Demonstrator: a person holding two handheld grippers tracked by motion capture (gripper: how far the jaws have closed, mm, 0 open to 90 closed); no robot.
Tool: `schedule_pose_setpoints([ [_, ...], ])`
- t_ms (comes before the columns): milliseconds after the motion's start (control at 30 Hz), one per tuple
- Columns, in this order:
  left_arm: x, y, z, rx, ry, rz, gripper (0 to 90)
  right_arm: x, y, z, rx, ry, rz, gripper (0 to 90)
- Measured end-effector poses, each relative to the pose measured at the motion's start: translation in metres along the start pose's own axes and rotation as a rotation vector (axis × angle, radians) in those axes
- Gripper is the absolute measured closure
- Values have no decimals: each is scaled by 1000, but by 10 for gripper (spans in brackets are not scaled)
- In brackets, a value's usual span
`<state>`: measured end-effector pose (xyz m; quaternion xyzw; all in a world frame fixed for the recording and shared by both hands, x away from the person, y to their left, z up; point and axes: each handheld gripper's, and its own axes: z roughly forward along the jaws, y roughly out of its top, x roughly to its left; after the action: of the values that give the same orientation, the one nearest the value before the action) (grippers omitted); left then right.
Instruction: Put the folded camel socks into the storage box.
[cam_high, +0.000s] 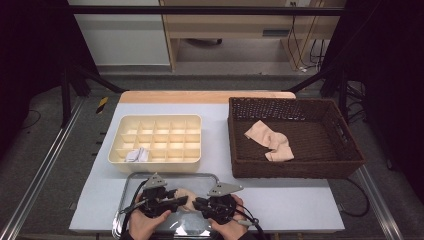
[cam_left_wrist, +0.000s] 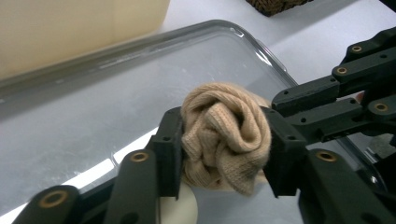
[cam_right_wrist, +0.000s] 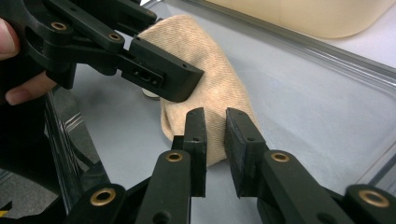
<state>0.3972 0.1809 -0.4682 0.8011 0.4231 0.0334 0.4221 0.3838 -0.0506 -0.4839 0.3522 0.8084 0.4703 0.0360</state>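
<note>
Pinching rolled beige sock (cam_left_wrist: 224, 140) over the metal tray (cam_high: 131, 181): left gripper (cam_left_wrist: 224, 154) clamps its bunched end, right gripper (cam_right_wrist: 215, 140) jaws nearly together on its edge.

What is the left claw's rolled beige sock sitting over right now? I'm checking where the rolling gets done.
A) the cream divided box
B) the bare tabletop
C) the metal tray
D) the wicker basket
C: the rolled sock, between the pads of the left claw, sits over the shiny metal tray, at the table's near edge in the high view, in front of the cream divided box and apart from the wicker basket.
</note>
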Motion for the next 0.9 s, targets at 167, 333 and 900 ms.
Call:
schedule_pose_setpoints([
  [167,-3,-1,-2,-6,0,-11,640,0,0,0,0,0,2,789],
  [333,-11,0,-9,-40,9,19,670,0,1,-3,-7,19,8,763],
  [900,-16,14,-53,-108,58,121,668,-35,0,-58,-115,-159,38,656],
])
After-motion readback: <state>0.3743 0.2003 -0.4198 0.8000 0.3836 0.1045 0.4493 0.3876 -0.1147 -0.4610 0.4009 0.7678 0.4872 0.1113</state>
